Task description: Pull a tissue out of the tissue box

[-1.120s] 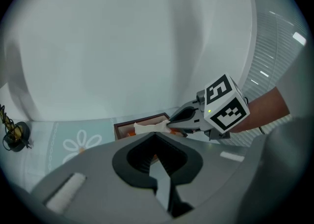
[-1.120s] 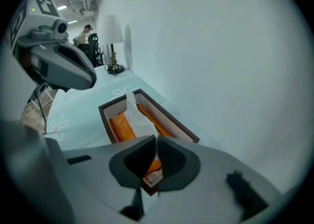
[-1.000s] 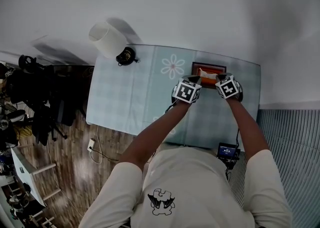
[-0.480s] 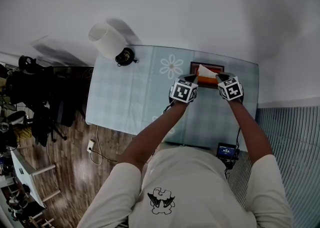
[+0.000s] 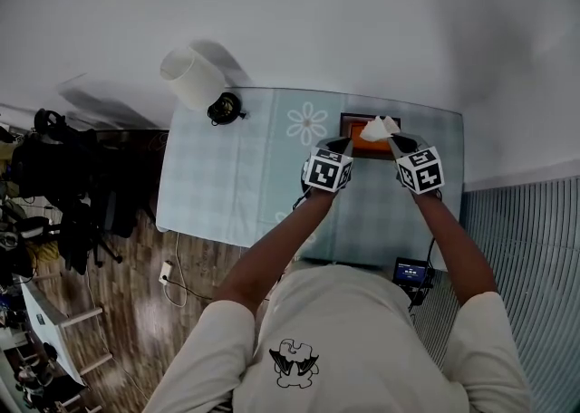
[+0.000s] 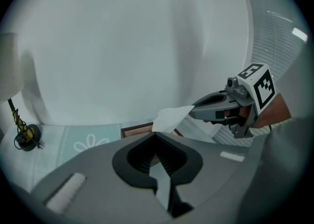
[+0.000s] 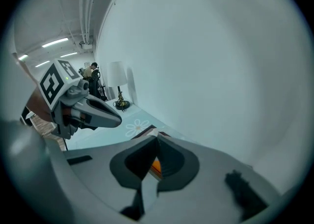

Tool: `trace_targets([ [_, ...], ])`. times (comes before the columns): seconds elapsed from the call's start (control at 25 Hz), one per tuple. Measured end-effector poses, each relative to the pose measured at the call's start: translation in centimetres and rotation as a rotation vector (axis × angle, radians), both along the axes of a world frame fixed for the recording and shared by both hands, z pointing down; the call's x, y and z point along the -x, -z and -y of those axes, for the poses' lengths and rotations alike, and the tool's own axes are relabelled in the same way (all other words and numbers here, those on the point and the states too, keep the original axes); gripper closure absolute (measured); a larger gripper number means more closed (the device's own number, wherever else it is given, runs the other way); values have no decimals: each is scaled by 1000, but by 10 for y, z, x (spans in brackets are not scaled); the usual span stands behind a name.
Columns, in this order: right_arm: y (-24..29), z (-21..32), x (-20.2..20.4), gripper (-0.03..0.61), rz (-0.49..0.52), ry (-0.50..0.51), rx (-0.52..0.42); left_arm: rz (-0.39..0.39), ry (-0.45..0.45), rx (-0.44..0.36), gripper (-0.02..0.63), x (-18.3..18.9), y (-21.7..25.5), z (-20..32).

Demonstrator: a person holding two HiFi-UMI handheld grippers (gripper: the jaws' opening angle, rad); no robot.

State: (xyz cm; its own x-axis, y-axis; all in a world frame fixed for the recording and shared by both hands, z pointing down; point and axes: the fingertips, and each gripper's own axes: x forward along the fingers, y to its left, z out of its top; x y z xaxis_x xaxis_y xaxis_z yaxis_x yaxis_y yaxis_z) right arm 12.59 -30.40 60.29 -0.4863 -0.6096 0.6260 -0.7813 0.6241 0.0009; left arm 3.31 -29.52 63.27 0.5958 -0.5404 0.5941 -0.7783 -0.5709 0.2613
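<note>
- One tissue box (image 5: 361, 141) sits at the far side of the table (image 5: 236, 176), with one white tissue (image 5: 375, 129) above it.
- Two grippers: the right gripper (image 5: 392, 136) pinches the tissue's top corner.
- Left gripper (image 5: 343, 142) has its jaws pressed together, empty, by the box's left corner.

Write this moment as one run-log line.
right hand-held gripper: shut on tissue | tissue: held above tissue box | left hand-held gripper: shut, empty, beside tissue box

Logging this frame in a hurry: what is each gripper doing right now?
Left gripper: shut, nothing between its jaws.
Right gripper: shut on the tissue.
</note>
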Motion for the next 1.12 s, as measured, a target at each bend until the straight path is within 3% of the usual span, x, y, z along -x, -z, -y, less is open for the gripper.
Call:
trace_targets([
  [0.28, 38, -24, -7, 565, 88, -63, -67, -24, -38, -80, 607, -9, 33, -18],
  [0.6, 80, -58, -4, 565, 202, -123, -117, -147, 5, -76, 607, 4, 66, -47],
  [0.84, 110, -89, 2, 565, 267, -147, -167, -131, -88, -177, 607, 4, 102, -84],
  [1.12, 120, -115, 16, 565, 337, -164, -179, -228, -133, -181, 607, -7, 132, -122],
])
